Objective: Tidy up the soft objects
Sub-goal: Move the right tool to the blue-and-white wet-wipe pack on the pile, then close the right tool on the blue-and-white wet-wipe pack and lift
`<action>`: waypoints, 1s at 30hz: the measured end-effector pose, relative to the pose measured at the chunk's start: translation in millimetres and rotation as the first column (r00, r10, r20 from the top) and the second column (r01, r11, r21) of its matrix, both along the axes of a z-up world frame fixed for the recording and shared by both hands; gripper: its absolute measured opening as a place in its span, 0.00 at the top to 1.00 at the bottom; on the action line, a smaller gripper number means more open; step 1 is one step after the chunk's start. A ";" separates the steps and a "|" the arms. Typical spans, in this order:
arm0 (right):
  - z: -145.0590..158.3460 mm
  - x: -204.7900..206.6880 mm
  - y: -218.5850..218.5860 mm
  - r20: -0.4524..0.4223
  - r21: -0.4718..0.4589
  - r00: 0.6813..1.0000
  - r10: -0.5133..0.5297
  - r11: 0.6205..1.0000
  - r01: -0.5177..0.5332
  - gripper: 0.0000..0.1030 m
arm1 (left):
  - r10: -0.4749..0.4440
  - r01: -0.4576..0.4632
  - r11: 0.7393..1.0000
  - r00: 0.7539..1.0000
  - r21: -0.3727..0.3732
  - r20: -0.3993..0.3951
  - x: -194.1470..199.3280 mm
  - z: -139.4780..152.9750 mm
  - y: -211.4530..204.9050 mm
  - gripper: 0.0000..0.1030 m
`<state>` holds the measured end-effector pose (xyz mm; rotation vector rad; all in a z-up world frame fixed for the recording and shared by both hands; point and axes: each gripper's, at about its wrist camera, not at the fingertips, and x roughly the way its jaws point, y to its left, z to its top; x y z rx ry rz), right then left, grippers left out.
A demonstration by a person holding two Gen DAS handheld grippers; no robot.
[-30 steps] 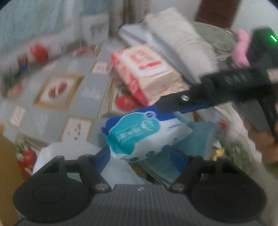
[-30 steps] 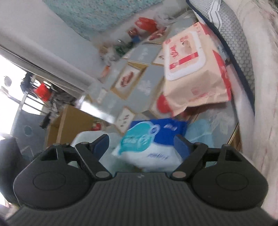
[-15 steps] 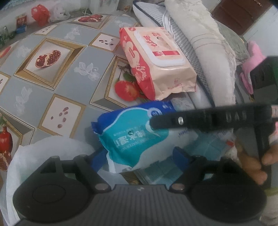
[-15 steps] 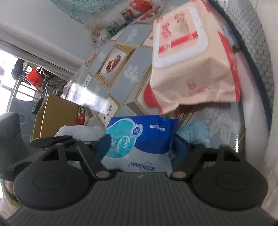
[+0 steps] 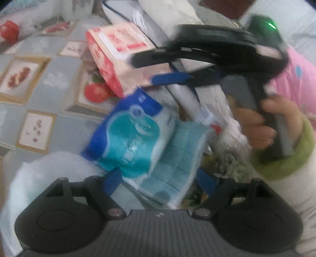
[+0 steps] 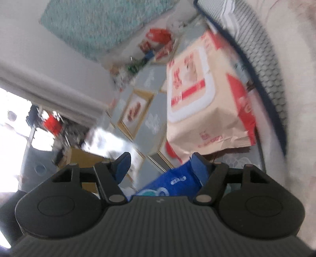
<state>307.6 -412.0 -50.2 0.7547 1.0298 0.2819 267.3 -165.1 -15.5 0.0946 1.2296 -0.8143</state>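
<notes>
A blue and teal wipes pack (image 5: 134, 134) lies on a light blue pack (image 5: 177, 158) on the patterned tablecloth (image 5: 39, 85). My left gripper (image 5: 158, 181) is open, its blue fingers either side of the near ends of both packs. A pink and red wipes pack (image 5: 118, 59) leans on folded bedding behind them. In the left wrist view the right gripper's fingers (image 5: 169, 78) hover above the blue pack, by the pink one. My right gripper (image 6: 161, 166) is open. Only a corner of the blue pack (image 6: 171, 183) shows low by its right finger. The pink pack (image 6: 201, 110) lies ahead.
Folded grey and white bedding (image 5: 158, 11) is stacked at the back right, with pink cloth (image 5: 296, 75) beside it. A white plastic bag (image 5: 49, 174) sits near left. A hand with a green cuff (image 5: 284, 158) holds the right gripper. A cardboard box (image 6: 85, 158) stands off the table's edge.
The right gripper's fingers, which were around the blue pack half a second ago, have come off it and risen toward the pink pack. The blue pack now rests between the left fingers.
</notes>
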 end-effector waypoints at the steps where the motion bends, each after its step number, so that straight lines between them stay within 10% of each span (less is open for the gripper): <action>1: 6.7 -4.0 -3.6 0.011 0.008 1.000 -0.015 1.000 0.014 0.32 | 0.024 -0.024 1.000 1.000 -0.010 0.011 3.7 3.4 5.2 0.19; 13: 46.2 -71.3 10.0 -0.003 0.132 1.000 -0.001 0.991 0.002 0.20 | 0.392 -0.394 0.918 0.918 -0.038 -0.053 65.6 -11.1 56.9 0.32; 21: 37.5 -96.5 62.8 -0.086 0.121 0.993 0.079 0.990 -0.068 0.20 | 0.377 -0.385 0.919 0.921 -0.085 -0.101 67.1 -12.4 46.9 0.36; 30: -14.1 -94.7 59.3 -0.261 0.056 0.955 -0.143 0.985 0.163 0.20 | 0.388 -0.419 0.901 0.894 -0.110 -0.223 80.1 -37.3 43.6 0.36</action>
